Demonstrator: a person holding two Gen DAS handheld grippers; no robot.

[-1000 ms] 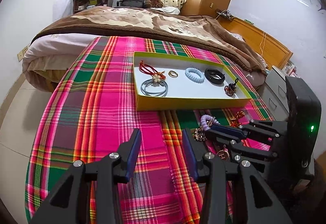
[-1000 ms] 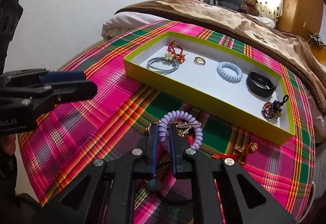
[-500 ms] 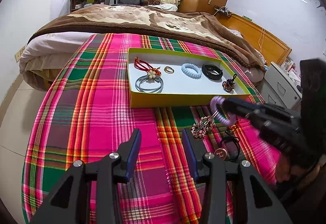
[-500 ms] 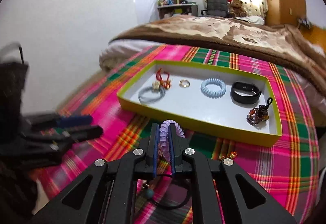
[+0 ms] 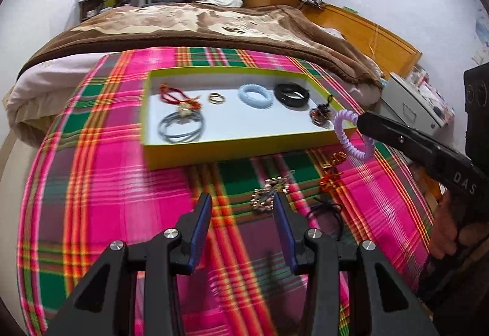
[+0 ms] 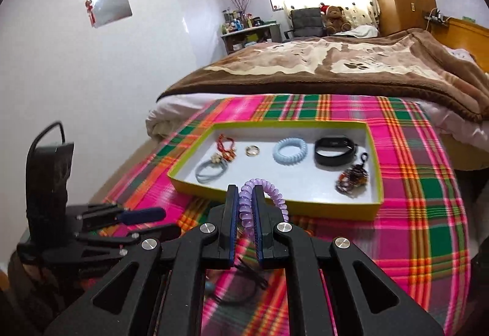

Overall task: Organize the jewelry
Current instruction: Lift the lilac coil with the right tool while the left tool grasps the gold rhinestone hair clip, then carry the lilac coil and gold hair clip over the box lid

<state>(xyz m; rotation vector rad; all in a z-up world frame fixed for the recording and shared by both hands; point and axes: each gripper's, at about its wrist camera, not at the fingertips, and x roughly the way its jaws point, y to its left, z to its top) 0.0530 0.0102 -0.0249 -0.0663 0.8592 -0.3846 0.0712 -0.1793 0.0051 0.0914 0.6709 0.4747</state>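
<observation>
And up it comes: our right gripper [image 6: 244, 207] has lifted the lilac coil hair tie [image 6: 259, 192] off the plaid cloth [image 5: 122, 198], where it lay a second ago among the loose pieces. The jaws are clamped narrow on it, and the loop hangs in the air at the near edge of the yellow tray [image 5: 214, 149], around that tray's 5 o'clock corner in the left wrist view. That puts one more piece on its way to join the blue coil tie [image 5: 255, 96] and the black band [image 5: 292, 95] inside. Our left gripper [image 5: 243, 213] hangs with its jaws wide and nothing between them, and the beaded brooch [image 5: 269, 195] lies at its 12 o'clock on the cloth. The black elastic [image 5: 325, 213] and gold-red charm [image 5: 333, 168] are waiting too, so we judge several trips remain.
</observation>
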